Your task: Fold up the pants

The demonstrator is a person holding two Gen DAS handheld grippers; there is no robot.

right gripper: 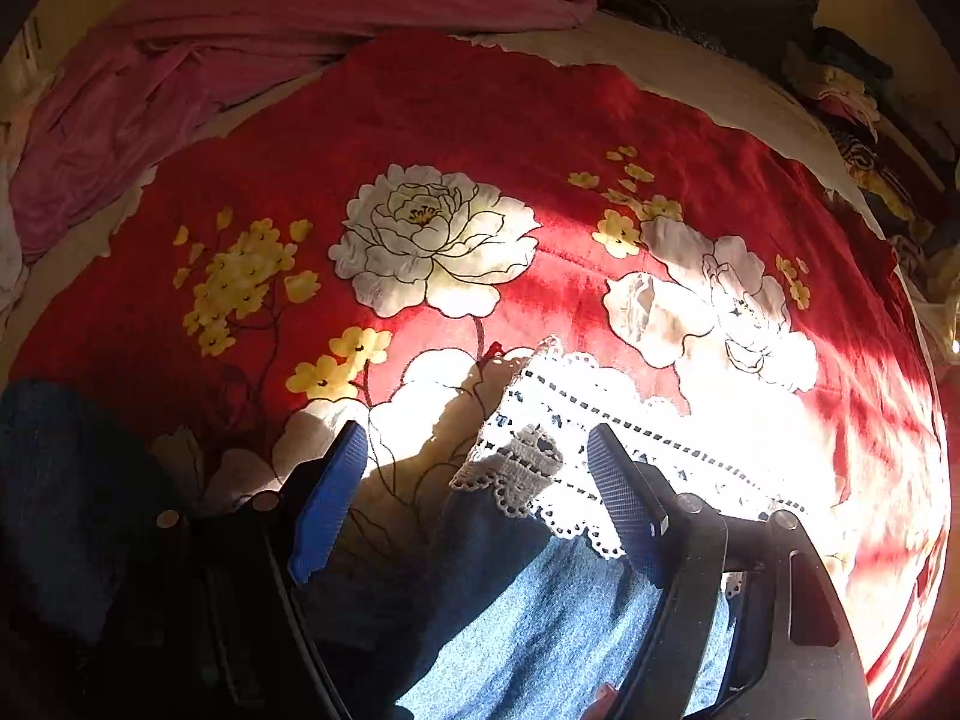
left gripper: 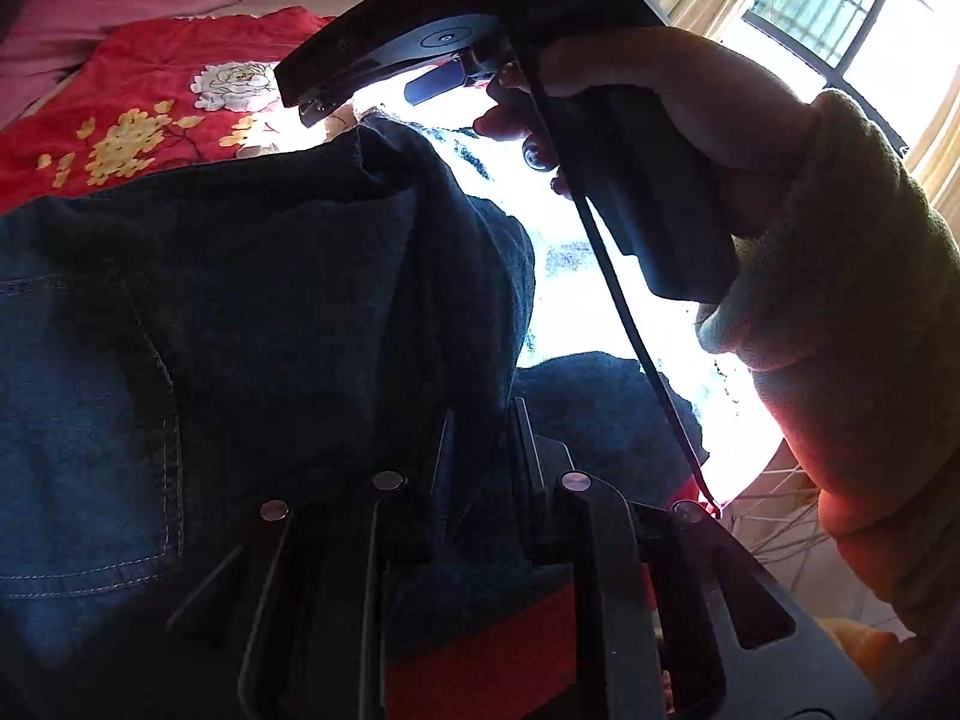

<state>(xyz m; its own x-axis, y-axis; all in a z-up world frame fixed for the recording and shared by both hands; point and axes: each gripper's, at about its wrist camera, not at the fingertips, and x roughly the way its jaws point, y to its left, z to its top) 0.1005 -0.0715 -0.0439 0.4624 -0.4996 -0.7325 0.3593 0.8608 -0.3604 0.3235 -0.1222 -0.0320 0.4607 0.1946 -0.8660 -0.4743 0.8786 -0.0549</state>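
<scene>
Blue denim pants (left gripper: 210, 312) with a stitched back pocket lie bunched on a red flowered bedspread. My left gripper (left gripper: 480, 420) is shut on a fold of the denim, which runs up between its fingers. In the left wrist view the right gripper (left gripper: 312, 111) hovers over the far end of the fold, held by a hand. In the right wrist view my right gripper (right gripper: 477, 450) is open, its blue pads (right gripper: 330, 498) on either side of the pant leg's white lace hem (right gripper: 540, 462). The pale denim leg (right gripper: 540, 630) lies below it.
The red bedspread (right gripper: 480, 120) covers the bed. A pink blanket (right gripper: 240, 30) is heaped at the far left. More cloth (right gripper: 852, 90) is piled at the far right. A window (left gripper: 840, 18) throws strong sunlight on the bed.
</scene>
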